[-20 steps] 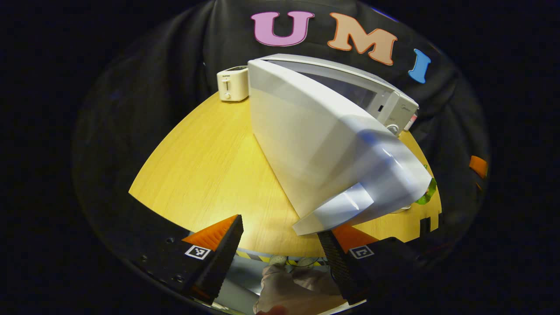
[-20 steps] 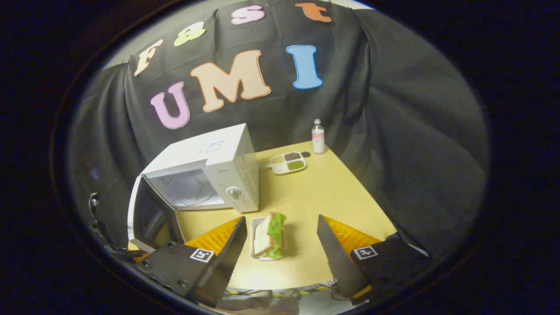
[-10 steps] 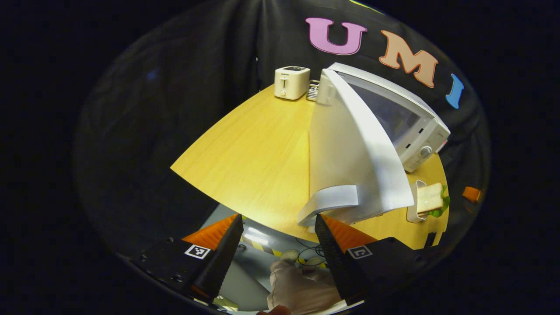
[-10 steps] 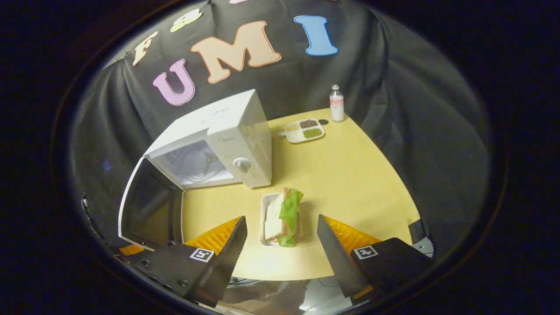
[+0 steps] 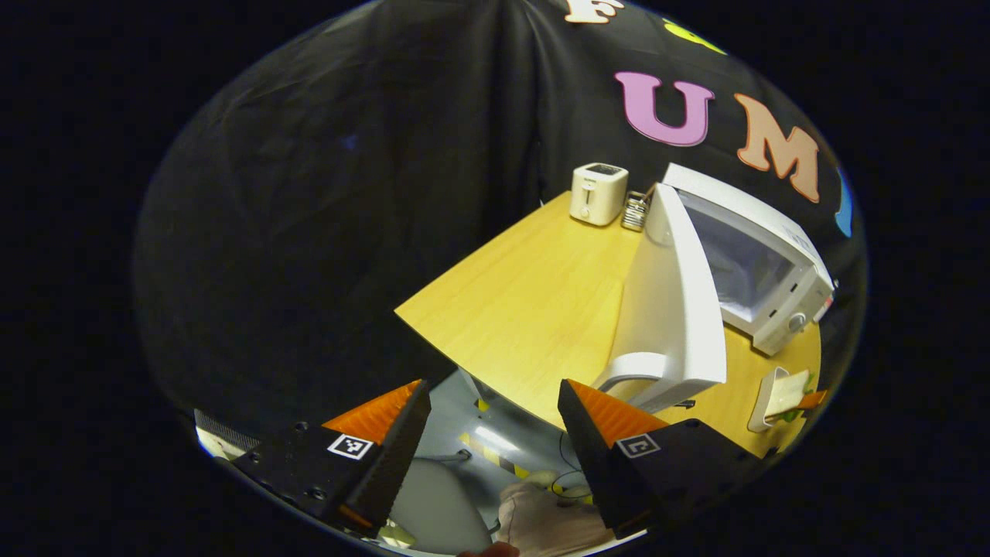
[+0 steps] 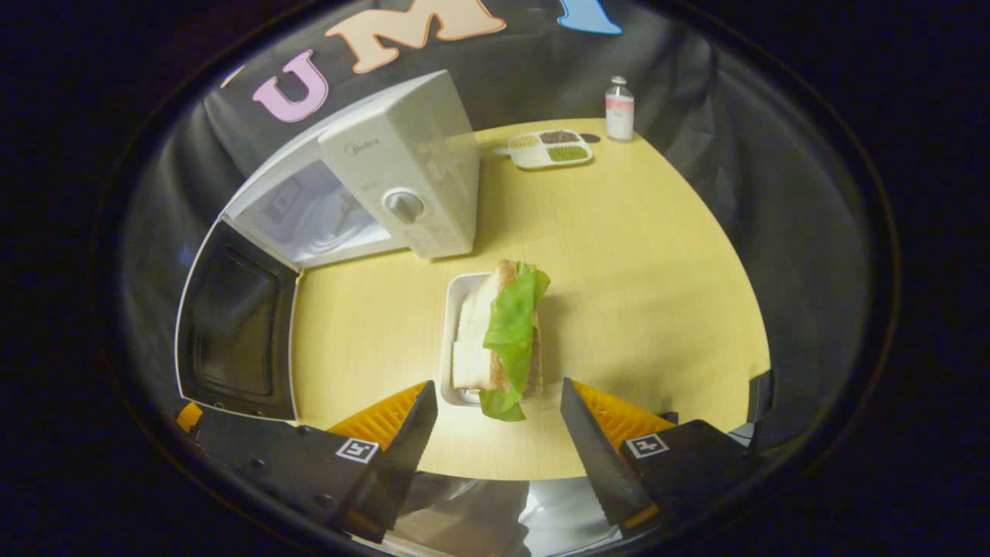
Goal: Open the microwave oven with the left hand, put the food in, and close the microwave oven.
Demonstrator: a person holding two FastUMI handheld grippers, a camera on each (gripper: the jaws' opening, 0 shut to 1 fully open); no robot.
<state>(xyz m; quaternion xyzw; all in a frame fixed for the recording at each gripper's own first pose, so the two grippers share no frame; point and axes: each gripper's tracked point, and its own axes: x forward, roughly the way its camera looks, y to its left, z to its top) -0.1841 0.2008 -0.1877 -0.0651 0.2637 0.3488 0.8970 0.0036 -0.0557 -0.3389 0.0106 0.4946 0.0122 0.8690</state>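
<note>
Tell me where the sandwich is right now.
In the right gripper view the sandwich lies in a white tray on the table, just ahead of the open right gripper and in front of the microwave.

The left gripper [image 5: 491, 422] hangs off the table [image 5: 534, 309] edge, jaws apart and holding nothing. The microwave [image 5: 754, 255] door [image 5: 673, 309] stands wide open (handle nearest the camera). A toaster [image 5: 597, 193] sits at the far corner.
</note>
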